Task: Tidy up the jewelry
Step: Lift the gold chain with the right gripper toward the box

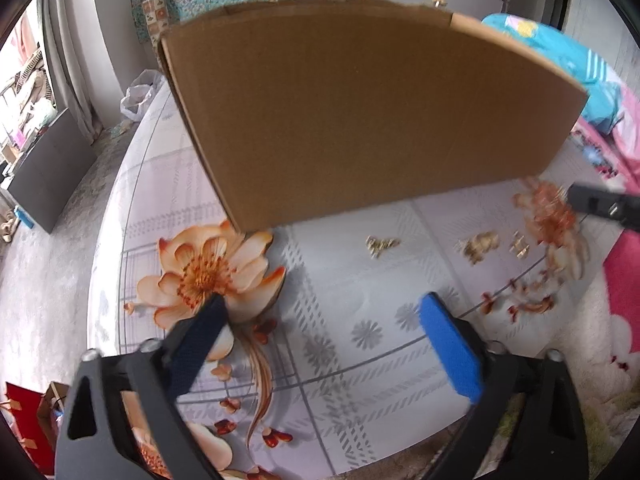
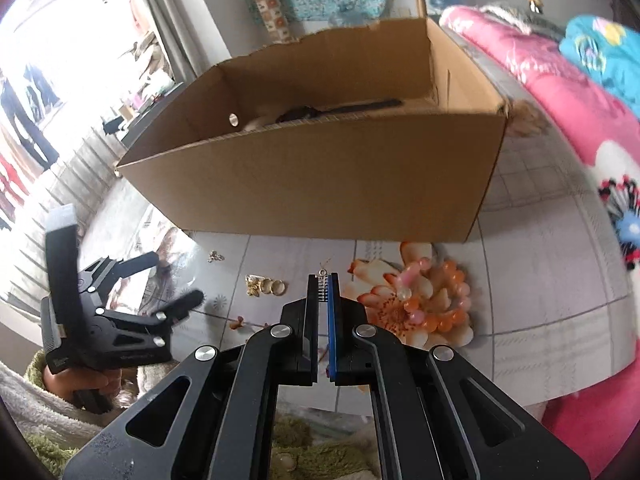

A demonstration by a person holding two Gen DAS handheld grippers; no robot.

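Note:
A brown cardboard box (image 1: 360, 120) stands on the flowered tablecloth; in the right wrist view it (image 2: 320, 192) is open at the top with dark items inside. Small gold jewelry pieces (image 1: 382, 245) lie on the cloth in front of it, more to the right (image 1: 482, 245); they also show in the right wrist view (image 2: 266, 286). My left gripper (image 1: 324, 332) is open and empty above the cloth, short of the box. My right gripper (image 2: 323, 280) is shut on a small silver jewelry piece (image 2: 322, 280) with a gold loop at its tip. A pink bead bracelet (image 2: 410, 284) lies right of it.
The table's left edge (image 1: 108, 248) drops to a grey floor. A pink blanket (image 2: 560, 120) and blue bedding (image 1: 560, 64) lie to the right. The left gripper (image 2: 120, 316) shows in the right wrist view, held by a hand at lower left.

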